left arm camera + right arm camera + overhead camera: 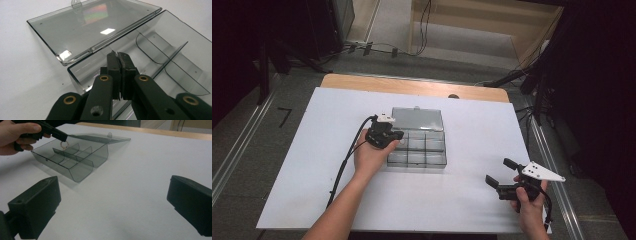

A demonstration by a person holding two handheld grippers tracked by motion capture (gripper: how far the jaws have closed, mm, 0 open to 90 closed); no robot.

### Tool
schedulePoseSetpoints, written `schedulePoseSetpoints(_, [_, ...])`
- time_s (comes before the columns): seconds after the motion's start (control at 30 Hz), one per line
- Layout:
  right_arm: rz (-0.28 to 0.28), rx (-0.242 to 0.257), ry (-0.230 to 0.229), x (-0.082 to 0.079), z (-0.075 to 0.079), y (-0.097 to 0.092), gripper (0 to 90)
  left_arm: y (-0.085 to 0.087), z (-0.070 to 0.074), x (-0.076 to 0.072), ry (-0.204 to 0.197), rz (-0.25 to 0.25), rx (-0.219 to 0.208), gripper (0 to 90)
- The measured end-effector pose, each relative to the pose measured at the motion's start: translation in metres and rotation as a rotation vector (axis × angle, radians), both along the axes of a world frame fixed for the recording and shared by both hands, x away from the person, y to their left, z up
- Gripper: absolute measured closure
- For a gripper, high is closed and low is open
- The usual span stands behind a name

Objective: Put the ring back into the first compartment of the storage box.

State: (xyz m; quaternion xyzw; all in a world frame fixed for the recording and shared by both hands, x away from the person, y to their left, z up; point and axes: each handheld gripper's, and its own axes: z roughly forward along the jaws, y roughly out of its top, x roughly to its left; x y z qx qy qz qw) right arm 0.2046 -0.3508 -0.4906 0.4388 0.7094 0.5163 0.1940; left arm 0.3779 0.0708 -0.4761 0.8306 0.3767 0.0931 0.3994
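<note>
On the white desk (312, 165), going from its left side to its right, the first thing met is the person's left forearm, which comes up from the near edge and ends in the left hand (369, 157) holding the left gripper (398, 135). That gripper points at the left end of a smoke-grey clear plastic organiser box (417, 150), which sits about midway between the desk's left and right edges and somewhat nearer the far edge than the near one. In the left gripper view the two black jaws are pressed flat together with nothing between them, their tips poised over the box's end compartment, just inside its wall; whether they touch the plastic cannot be told. The box stands open: its lid (418, 119) lies folded back flat on the desk on the far side, hinged along the box's far wall, with a small latch tab at its outer edge. Inside, thin dividers split the box into compartments, and in the right gripper view a small pale ring-like thing (64, 144) shows through the plastic near the left gripper's tip, too faint to identify. Well apart from the box, near the desk's near right corner, the right hand (529, 202) holds the right gripper (498, 172) with its jaws spread wide and empty, aimed toward the box across bare desk.
</note>
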Motion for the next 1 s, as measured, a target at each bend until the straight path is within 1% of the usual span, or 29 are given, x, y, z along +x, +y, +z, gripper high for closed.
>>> schedulePoseSetpoints(0.17, [0.0, 0.0, 0.0, 0.0002, -0.0002, -0.0001, 0.0, -0.0006, -0.0011, 0.0, -0.001, -0.001, 0.009, 87.9])
schedulePoseSetpoints(0.23, [0.0, -0.001, 0.0, 0.0002, -0.0002, 0.0, 0.0, -0.0005, -0.0017, 0.0005, 0.004, -0.007, 0.004, 87.7])
schedulePoseSetpoints(0.43, [0.0, -0.001, -0.001, 0.0004, -0.0004, -0.0001, 0.0, -0.0005, -0.0018, 0.0001, -0.002, -0.013, 0.006, 86.1])
schedulePoseSetpoints(0.6, [0.0, -0.002, -0.001, 0.0001, -0.0007, -0.0002, 0.0, -0.0001, -0.0005, -0.0009, -0.006, -0.018, 0.007, 80.6])
schedulePoseSetpoints(0.83, [0.0, -0.008, 0.0, 0.0008, -0.0015, 0.0008, 0.0, 0.0015, 0.0022, -0.004, -0.025, -0.029, -0.018, 73.8])
schedulePoseSetpoints(1.0, [0.003, -0.014, 0.006, 0.002, -0.0022, 0.0034, 0.0, 0.0058, 0.0057, -0.0053, -0.036, -0.049, -0.053, 69.5])
